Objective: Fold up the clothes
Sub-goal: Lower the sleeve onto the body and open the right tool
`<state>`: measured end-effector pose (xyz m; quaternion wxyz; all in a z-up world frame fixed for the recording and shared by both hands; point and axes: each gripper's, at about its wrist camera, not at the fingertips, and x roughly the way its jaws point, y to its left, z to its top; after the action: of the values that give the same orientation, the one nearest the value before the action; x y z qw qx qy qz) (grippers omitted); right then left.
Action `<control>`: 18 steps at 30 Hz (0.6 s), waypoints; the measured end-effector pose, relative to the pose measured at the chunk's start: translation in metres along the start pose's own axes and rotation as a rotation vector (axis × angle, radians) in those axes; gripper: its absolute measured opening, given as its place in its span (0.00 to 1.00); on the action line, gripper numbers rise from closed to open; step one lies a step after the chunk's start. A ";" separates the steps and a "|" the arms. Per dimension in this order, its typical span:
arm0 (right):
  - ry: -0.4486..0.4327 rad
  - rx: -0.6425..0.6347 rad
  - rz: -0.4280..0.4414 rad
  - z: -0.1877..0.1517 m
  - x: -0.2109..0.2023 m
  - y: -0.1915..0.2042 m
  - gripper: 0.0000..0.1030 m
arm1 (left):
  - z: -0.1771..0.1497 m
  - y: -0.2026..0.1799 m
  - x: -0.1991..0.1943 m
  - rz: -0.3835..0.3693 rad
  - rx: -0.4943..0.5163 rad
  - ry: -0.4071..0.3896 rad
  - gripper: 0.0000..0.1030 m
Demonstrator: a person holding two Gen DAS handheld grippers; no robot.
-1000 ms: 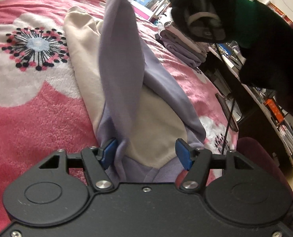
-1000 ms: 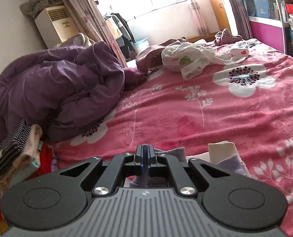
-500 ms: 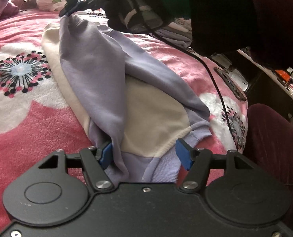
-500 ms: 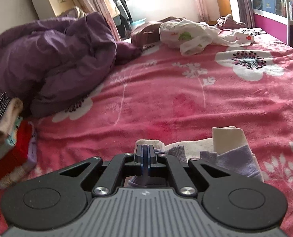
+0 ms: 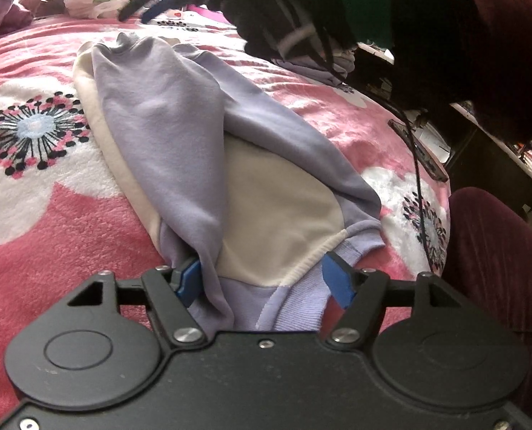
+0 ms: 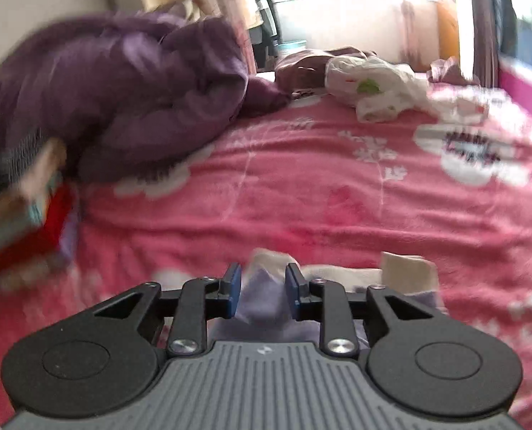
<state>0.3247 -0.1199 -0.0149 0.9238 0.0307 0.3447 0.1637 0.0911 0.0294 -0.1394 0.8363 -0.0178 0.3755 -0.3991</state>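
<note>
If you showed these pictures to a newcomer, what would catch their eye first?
Probably the lilac-and-cream sweatshirt lying sleeve-folded on the pink flowered blanket, its hem between the opening jaws of the left gripper. Next, the purple duvet heaped at the bed's far left, behind the right gripper, whose jaws are opening around a lilac cuff.

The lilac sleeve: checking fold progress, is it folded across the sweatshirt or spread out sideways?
Folded across: the lilac sleeve lies lengthwise over the cream sweatshirt body, its cuff at the far end.

Open pink floral fleece blanket (image 6: 337, 215) lies ahead across the bed's middle. A heaped purple quilt (image 6: 122, 100) blocks its far left corner; crumpled white plastic bags (image 6: 373, 86) crowd the far edge.
</note>
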 end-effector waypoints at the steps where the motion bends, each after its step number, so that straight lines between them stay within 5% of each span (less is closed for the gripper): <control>1: 0.002 -0.024 -0.029 -0.003 -0.002 0.002 0.28 | 0.000 0.000 0.000 0.001 -0.001 0.000 0.67; 7: 0.060 0.051 -0.066 -0.016 0.011 -0.019 0.34 | -0.001 0.001 0.000 -0.001 -0.006 -0.001 0.67; 10: 0.062 0.097 -0.020 -0.020 0.013 -0.025 0.33 | -0.001 0.001 0.000 -0.003 -0.009 0.000 0.67; 11: 0.064 0.097 -0.008 -0.021 0.014 -0.026 0.30 | -0.001 0.001 0.000 -0.003 -0.008 0.000 0.67; 12: 0.066 0.093 0.004 -0.022 0.014 -0.026 0.15 | -0.001 0.001 0.001 -0.003 -0.008 0.000 0.67; 18: -0.022 0.108 0.111 -0.025 0.004 -0.035 0.09 | -0.001 0.002 0.001 -0.007 -0.013 -0.001 0.67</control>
<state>0.3205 -0.1529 -0.0423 0.9141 0.1014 0.3405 0.1955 0.0917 0.0305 -0.1415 0.8351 -0.0244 0.3775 -0.3994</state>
